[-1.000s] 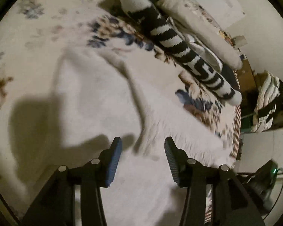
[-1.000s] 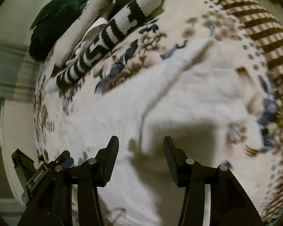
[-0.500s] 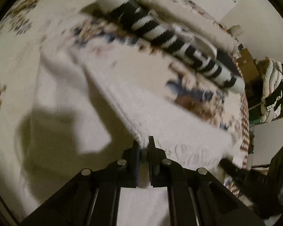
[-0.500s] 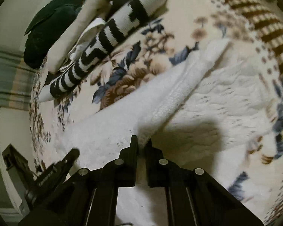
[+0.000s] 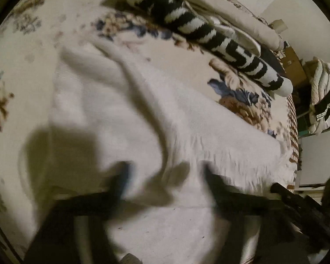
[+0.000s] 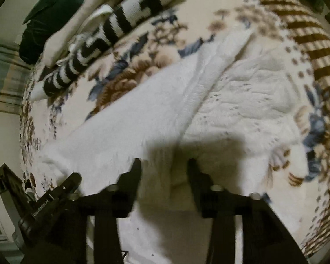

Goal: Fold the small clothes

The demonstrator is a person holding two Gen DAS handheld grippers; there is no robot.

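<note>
A white knitted garment [image 5: 125,118] lies spread on a flowered bedcover [image 5: 44,22], with a raised fold running from its upper left toward my left gripper. My left gripper [image 5: 165,176] hangs over the garment's near edge; its jaws are opening and blurred, and the fold lies below the gap, free of the pads. In the right wrist view the same garment [image 6: 156,114] shows a thick ribbed band and a lacy panel [image 6: 242,101]. My right gripper [image 6: 165,169] is just above its near part, jaws opening, cloth under the gap but not pinched.
A black-and-white striped garment [image 5: 211,35] and a beige roll [image 5: 226,15] lie along the far side of the bed. A dark green cloth [image 6: 52,17] sits behind them. The left gripper's body [image 6: 48,202] shows at the lower left of the right wrist view. The bed's striped border [image 6: 305,35] runs at the right.
Both grippers closed on the white garment's near edge half a second ago and have since let go, jaws apart again. The raised fold has dropped back onto the bedcover.
</note>
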